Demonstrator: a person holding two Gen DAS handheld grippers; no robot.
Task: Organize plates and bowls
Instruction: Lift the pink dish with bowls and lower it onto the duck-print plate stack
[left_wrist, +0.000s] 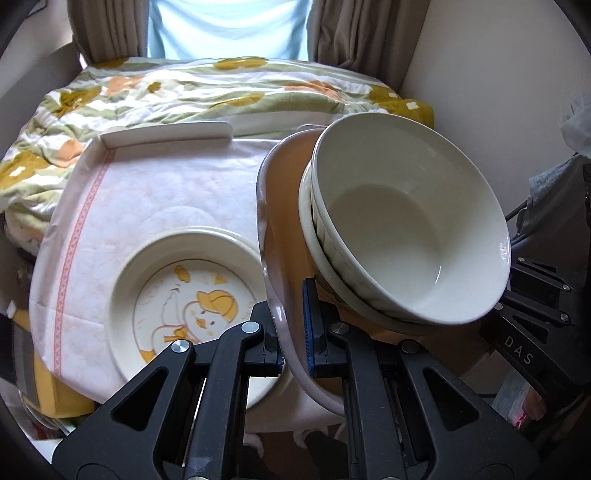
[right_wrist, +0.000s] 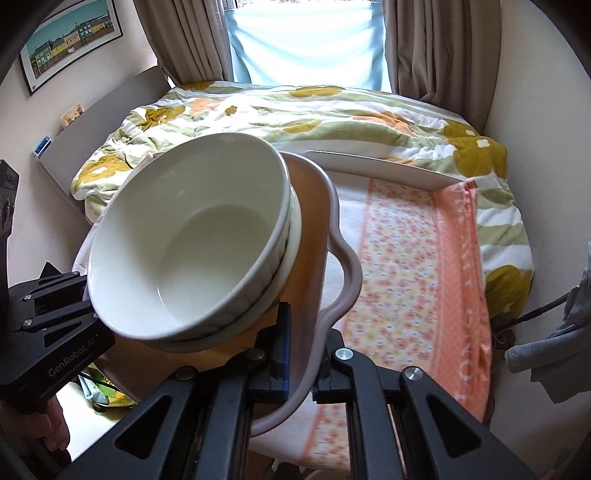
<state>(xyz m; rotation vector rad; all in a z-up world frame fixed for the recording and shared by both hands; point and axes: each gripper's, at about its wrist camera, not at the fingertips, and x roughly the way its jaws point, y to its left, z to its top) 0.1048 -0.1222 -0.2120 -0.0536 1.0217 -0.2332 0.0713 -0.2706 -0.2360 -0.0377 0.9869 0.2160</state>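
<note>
Tray (left_wrist: 266, 206) bearing two nested bowls (left_wrist: 406, 236), aloft, left gripper (left_wrist: 295, 332) and right gripper (right_wrist: 299, 354) each clamped on its rim; duck plate (left_wrist: 184, 295) on table; stacking apparently done, tray unplaced.

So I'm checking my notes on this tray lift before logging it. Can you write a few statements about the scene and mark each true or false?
1. Both claws grip the tray's rim. True: the left claw and the right claw each pinch the tray.
2. The tray carries a single bowl. False: the white bowl is nested in another bowl.
3. The duck plate rides on the tray. False: it lies on the cloth beside it.
4. The white bowl is empty. True.
</note>
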